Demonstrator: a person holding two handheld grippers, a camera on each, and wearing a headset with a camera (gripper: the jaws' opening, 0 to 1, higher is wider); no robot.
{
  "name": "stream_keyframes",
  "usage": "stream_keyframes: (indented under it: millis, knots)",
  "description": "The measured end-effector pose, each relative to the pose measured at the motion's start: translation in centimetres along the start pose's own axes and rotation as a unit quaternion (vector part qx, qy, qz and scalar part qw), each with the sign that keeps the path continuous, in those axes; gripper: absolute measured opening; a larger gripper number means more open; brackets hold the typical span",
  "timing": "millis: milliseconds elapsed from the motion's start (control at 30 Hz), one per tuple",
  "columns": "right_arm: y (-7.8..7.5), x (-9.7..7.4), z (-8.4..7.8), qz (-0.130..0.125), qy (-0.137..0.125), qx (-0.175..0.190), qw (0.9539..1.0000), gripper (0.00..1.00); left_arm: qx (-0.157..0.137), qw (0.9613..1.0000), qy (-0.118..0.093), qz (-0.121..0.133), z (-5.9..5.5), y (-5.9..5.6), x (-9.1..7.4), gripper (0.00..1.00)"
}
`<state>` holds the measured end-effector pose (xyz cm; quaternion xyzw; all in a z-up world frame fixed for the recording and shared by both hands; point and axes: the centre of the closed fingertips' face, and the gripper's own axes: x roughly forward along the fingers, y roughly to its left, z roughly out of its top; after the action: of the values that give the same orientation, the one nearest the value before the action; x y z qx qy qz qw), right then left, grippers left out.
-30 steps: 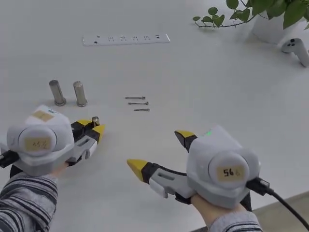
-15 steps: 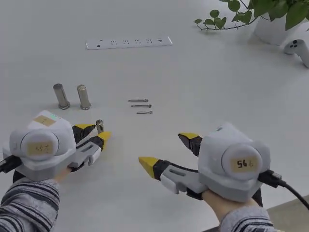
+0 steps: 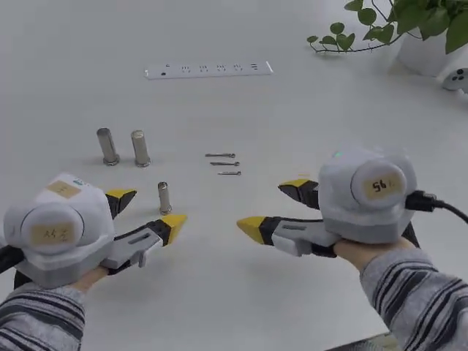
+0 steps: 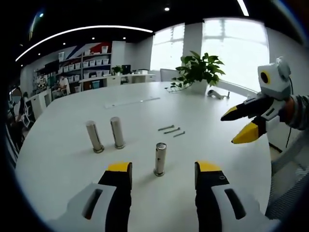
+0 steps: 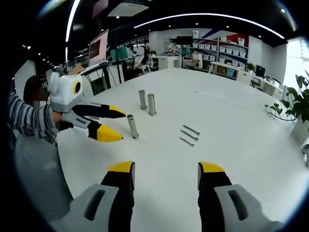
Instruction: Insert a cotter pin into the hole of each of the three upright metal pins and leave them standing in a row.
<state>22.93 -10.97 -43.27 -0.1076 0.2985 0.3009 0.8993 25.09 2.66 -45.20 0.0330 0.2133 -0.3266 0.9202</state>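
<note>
Two upright metal pins [image 3: 108,145] [image 3: 140,148] stand side by side at the left. A third metal pin [image 3: 164,197] stands nearer me, also upright. My left gripper [image 3: 148,207] is open, its yellow tips either side of this pin and clear of it. From the left gripper view the third pin [image 4: 160,158] stands just beyond the left gripper [image 4: 163,170]. Three cotter pins [image 3: 225,164] lie in a short stack mid-table. My right gripper [image 3: 272,205] is open and holds nothing, below and right of them. In the right gripper view the cotter pins [image 5: 189,135] lie ahead of the right gripper [image 5: 165,169].
A white power strip [image 3: 209,69] lies at the back of the white table [image 3: 307,117]. A potted plant [image 3: 409,29] and a white controller [image 3: 457,78] sit at the far right. The table's near edge [image 3: 365,340] runs just below my right arm.
The left gripper has opened and drawn back, leaving the third pin standing free. The right gripper has lifted and moved further onto the table. The head camera has also shifted.
</note>
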Motion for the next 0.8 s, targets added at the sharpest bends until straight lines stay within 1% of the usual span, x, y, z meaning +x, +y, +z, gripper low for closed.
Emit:
stream_keyframes:
  millis: [67, 133, 167, 200, 233, 267, 300, 333, 367, 400, 433, 467, 533, 567, 600, 633, 733, 800]
  knots:
    - [-0.4, 0.3, 0.4, 0.004, 0.004, -0.004, 1.0, 0.42, -0.006, 1.0, -0.002, 0.002, 0.2, 0.0, -0.3, 0.53]
    - [-0.9, 0.9, 0.9, 0.015, 0.018, -0.023, 0.9995, 0.42, -0.003, 1.0, -0.003, 0.006, 0.4, 0.0, -0.8, 0.58]
    - [-1.1, 1.1, 1.0, 0.016, 0.022, -0.028, 0.9992, 0.42, 0.0, 0.9999, -0.003, 0.013, 0.5, 0.1, -1.0, 0.6]
    - [-1.3, 1.4, 1.1, 0.023, 0.032, -0.03, 0.9988, 0.41, 0.009, 0.9999, -0.002, 0.014, 0.5, 0.0, -1.2, 0.63]
    - [-1.5, 1.8, 1.0, 0.03, 0.042, -0.029, 0.9983, 0.41, 0.025, 0.9996, 0.002, 0.016, 0.5, 0.1, -1.4, 0.65]
    - [-1.6, 2.1, 1.1, 0.033, 0.043, -0.027, 0.9981, 0.4, 0.027, 0.9994, 0.001, 0.021, 0.5, 0.1, -1.6, 0.67]
    - [-1.7, 2.3, 1.2, 0.04, 0.044, -0.025, 0.9979, 0.38, 0.026, 0.9994, 0.001, 0.022, 0.5, 0.0, -1.7, 0.7]
    - [-1.6, 2.5, 1.3, 0.048, 0.052, -0.019, 0.9973, 0.35, 0.018, 0.9996, 0.0, 0.021, 0.4, 0.0, -1.9, 0.71]
    - [-1.6, 2.7, 1.3, 0.052, 0.057, -0.021, 0.9968, 0.34, 0.012, 0.9997, -0.003, 0.021, 0.4, 0.0, -2.0, 0.73]
    - [-1.7, 2.9, 1.4, 0.055, 0.062, -0.028, 0.9962, 0.33, 0.013, 0.9997, -0.002, 0.021, 0.4, -0.1, -2.2, 0.75]
    - [-2.0, 3.1, 1.2, 0.055, 0.075, -0.039, 0.9949, 0.32, 0.013, 0.9997, -0.001, 0.022, 0.4, -0.1, -2.3, 0.76]
    - [-2.1, 3.3, 1.2, 0.056, 0.08, -0.043, 0.9943, 0.31, 0.016, 0.9996, 0.001, 0.024, 0.3, -0.1, -2.5, 0.78]
    - [-2.3, 3.9, 1.4, 0.067, 0.087, -0.046, 0.9929, 0.28, 0.014, 0.9995, 0.001, 0.027, 0.2, 0.2, -2.7, 0.82]
    - [-2.7, 4.4, 1.5, 0.072, 0.097, -0.045, 0.9916, 0.27, 0.011, 0.9995, 0.001, 0.028, 0.2, 0.3, -2.8, 0.84]
    - [-3.1, 4.8, 1.7, 0.073, 0.097, -0.049, 0.9913, 0.26, 0.008, 0.9996, 0.002, 0.029, 0.1, 0.4, -2.9, 0.85]
    - [-3.3, 5.2, 1.6, 0.075, 0.103, -0.053, 0.9904, 0.25, 0.003, 0.9995, 0.001, 0.03, 0.1, 0.5, -3.0, 0.86]
    - [-3.4, 5.7, 1.4, 0.083, 0.115, -0.061, 0.988, 0.21, 0.0, 0.9994, 0.001, 0.035, 0.1, 0.7, -3.3, 0.88]
    - [-3.6, 6.3, 1.0, 0.086, 0.132, -0.071, 0.985, 0.21, 0.004, 0.9992, 0.001, 0.039, 0.1, 0.9, -3.5, 0.9]
